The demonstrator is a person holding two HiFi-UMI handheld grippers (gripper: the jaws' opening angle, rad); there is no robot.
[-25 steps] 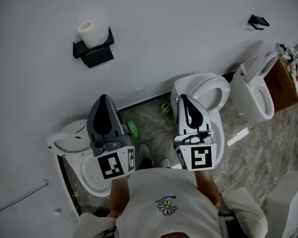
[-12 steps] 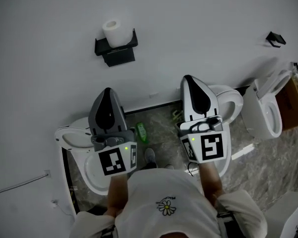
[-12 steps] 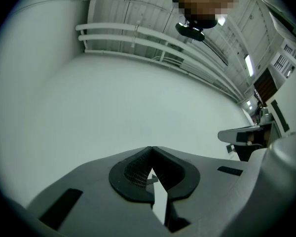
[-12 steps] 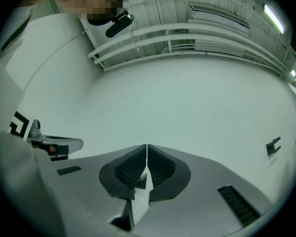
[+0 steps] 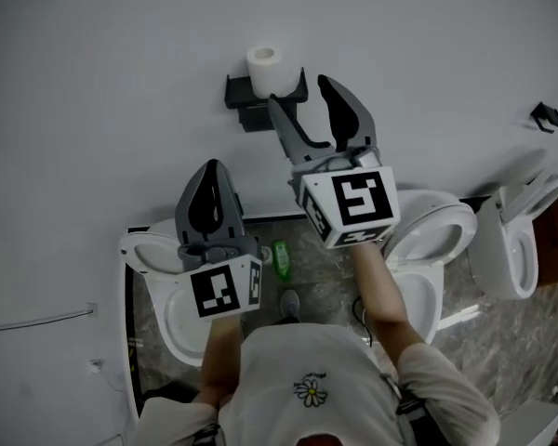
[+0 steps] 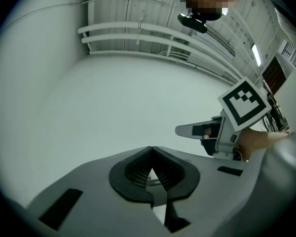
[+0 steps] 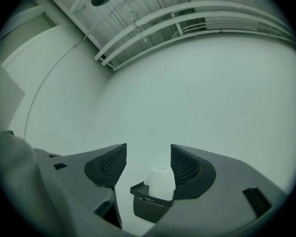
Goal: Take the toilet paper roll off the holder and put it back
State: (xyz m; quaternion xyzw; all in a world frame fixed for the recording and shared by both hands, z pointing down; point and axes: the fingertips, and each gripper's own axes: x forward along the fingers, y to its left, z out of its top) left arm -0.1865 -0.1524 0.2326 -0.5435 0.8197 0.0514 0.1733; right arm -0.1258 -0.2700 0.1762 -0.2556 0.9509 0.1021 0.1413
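Note:
A white toilet paper roll (image 5: 265,68) stands upright on a black wall holder (image 5: 245,93). My right gripper (image 5: 300,91) is raised just below and right of the holder. Its jaws have just been opening and stand wide apart with nothing between them. In the right gripper view the roll (image 7: 162,181) and the holder (image 7: 147,202) show beyond the open right gripper (image 7: 148,154), apart from the pads. Lower and to the left, my left gripper (image 5: 211,167) is shut and empty. The left gripper view shows the shut left gripper (image 6: 151,149) facing bare wall.
Three white toilets line the wall below: one under my left gripper (image 5: 153,282), one under my right arm (image 5: 439,240), one at the right edge (image 5: 513,249). A green bottle (image 5: 281,258) lies on the marble floor. A small black fixture (image 5: 547,116) hangs far right.
My right gripper has risen up towards the holder and its jaws have opened from shut. The left gripper has moved up a little and stays shut. The roll has not moved on its holder.

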